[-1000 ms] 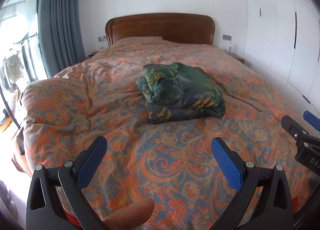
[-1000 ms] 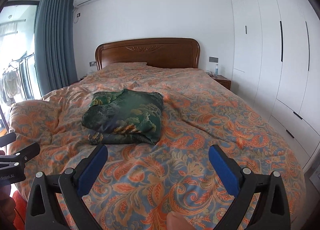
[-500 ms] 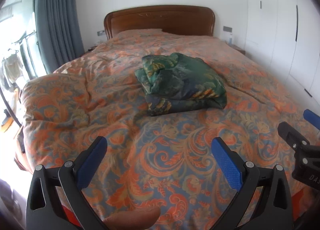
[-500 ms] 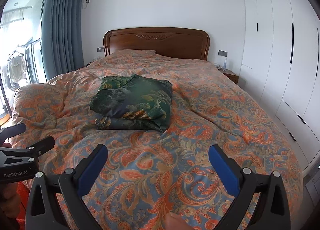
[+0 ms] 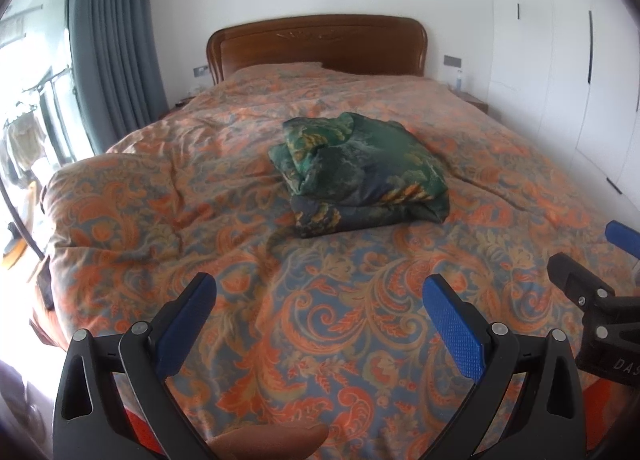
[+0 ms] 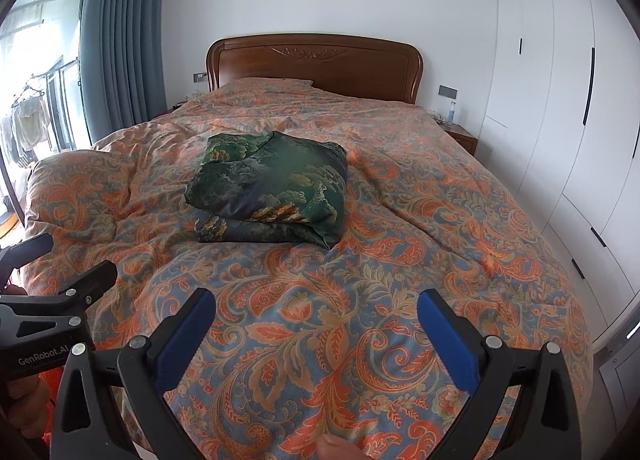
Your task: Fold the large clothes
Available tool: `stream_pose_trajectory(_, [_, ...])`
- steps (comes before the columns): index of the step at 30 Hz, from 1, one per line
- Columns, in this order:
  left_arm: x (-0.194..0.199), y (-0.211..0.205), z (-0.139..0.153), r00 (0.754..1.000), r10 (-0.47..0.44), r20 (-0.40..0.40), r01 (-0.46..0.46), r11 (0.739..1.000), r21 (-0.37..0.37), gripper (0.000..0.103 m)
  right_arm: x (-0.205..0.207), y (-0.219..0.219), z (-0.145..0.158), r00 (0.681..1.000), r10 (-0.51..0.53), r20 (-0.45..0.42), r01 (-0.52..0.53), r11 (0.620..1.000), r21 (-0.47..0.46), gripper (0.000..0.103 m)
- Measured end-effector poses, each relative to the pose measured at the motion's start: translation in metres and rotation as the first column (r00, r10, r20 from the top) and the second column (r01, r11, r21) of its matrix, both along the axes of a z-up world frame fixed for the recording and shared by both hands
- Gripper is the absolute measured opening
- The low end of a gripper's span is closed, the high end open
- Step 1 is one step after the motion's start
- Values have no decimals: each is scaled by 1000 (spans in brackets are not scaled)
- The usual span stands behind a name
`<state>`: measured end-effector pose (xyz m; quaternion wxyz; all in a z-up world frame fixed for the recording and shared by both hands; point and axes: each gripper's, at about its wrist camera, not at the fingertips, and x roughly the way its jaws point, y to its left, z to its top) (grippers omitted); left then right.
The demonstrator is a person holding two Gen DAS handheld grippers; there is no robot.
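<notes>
On the bed (image 5: 168, 196), a folded green garment (image 5: 360, 176) is lying near the middle of the orange and blue patterned quilt (image 5: 320, 320), well apart from both tools. It is sitting as a thick, roughly square bundle with its layered edges facing the foot of the bed, and nothing is touching it.

Over the near end of the quilt, the left gripper (image 5: 320, 320) is hovering with its blue-padded fingers (image 5: 186, 320) spread wide and holding nothing. A fingertip of the person is showing at the bottom edge of the left wrist view. At the right edge of that view, part of the other tool is poking in.

Beside it, the right gripper (image 6: 314, 334) is also hanging above the quilt with its fingers (image 6: 448, 340) standing wide apart and empty. Seen from the right wrist camera, the garment (image 6: 272, 188) is lying ahead and a little to the left.

Behind the bed, a wooden headboard (image 6: 316, 60) is standing against the white wall. Grey-blue curtains (image 6: 120, 32) are hanging at the left beside a bright window, white wardrobe doors (image 6: 560, 100) are lining the right side, and a small nightstand (image 6: 462, 138) is sitting between the wardrobe and the headboard.
</notes>
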<state>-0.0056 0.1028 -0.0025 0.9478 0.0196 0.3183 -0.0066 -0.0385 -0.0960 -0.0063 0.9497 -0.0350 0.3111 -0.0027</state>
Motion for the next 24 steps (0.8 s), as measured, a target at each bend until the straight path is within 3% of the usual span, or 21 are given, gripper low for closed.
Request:
stream_pose_trajectory(18, [1,1,0,1000,-12,-6,12,1000,-12,103,1,3,-8,1000,-16,-20,16,999,-32,103])
stream_pose_trajectory(24, [-5,-6,3,1000,-16,25,16,1000,-2,103,1,4,-8,1000,-17,-19,17,999,-32,103])
